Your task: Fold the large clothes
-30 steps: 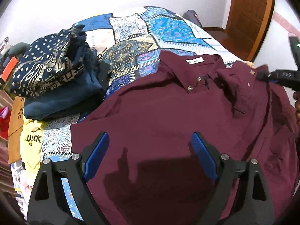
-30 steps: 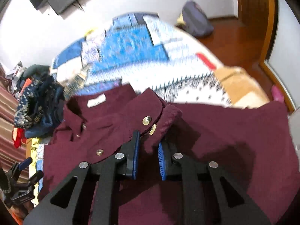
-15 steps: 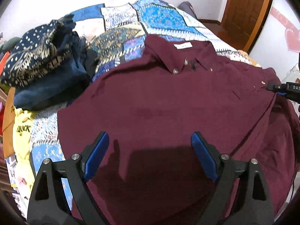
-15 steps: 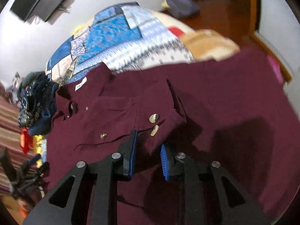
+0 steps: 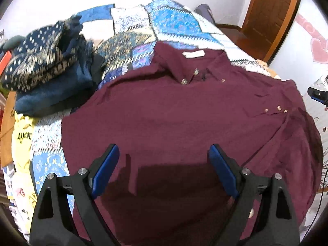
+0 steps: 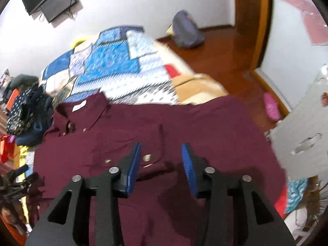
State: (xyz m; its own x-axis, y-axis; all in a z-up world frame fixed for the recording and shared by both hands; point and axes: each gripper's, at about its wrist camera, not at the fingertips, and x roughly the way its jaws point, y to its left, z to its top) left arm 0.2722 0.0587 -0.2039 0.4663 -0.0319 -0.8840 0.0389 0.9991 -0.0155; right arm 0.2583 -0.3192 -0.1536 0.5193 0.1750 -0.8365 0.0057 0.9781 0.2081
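Note:
A large maroon button-up shirt [image 5: 174,119] lies spread on the patchwork bed, collar with a white label away from me; it also shows in the right wrist view [image 6: 194,127]. Its sleeve cuff with brass buttons [image 6: 151,162] lies on the shirt's right side. My left gripper [image 5: 164,168] is open and empty above the shirt's lower body. My right gripper [image 6: 162,164] is open and empty just over the cuff. Its tip shows at the right edge of the left wrist view [image 5: 317,97].
A pile of dark blue patterned clothes [image 5: 45,61] sits on the bed's left side, with a yellow shirt [image 5: 22,141] below it. The patchwork quilt [image 5: 174,24] extends beyond the collar. A grey drawer unit [image 6: 303,139] stands right of the bed. A grey bag [image 6: 186,30] lies on the floor.
My right gripper carried the sleeve cuff out to the right, then opened and let it go on the shirt. The left gripper stayed open.

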